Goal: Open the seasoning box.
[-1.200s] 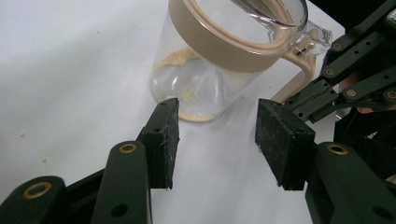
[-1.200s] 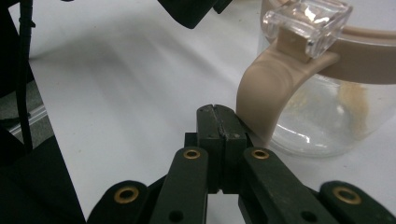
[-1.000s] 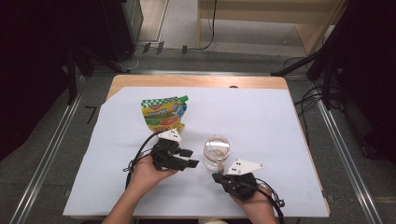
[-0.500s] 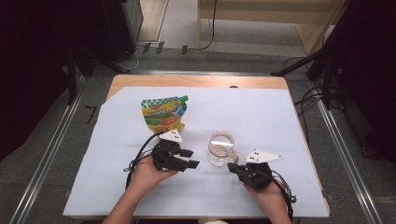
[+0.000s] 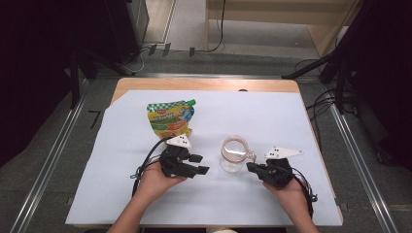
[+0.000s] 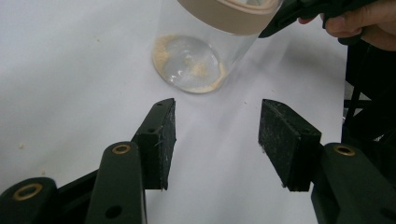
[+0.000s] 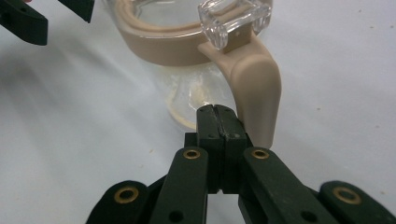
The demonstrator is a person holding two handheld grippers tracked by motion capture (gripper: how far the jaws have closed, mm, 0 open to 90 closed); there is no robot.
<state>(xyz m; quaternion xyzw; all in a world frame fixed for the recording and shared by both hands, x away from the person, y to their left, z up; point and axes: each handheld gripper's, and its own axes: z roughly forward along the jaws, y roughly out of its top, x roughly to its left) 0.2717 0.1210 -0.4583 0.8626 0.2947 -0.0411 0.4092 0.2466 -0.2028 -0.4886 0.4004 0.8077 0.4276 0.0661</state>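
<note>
White table sheet (image 5: 121, 194), left gripper (image 6: 215, 135) jaws apart, empty, right gripper (image 7: 219, 122) jaws clenched beside jar (image 5: 233, 154) handle

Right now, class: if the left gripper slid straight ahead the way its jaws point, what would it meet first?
Most likely the clear jar with the beige rim. The left gripper has open jaws aimed at its base, with bare white sheet between, though depth is uncertain.
</note>
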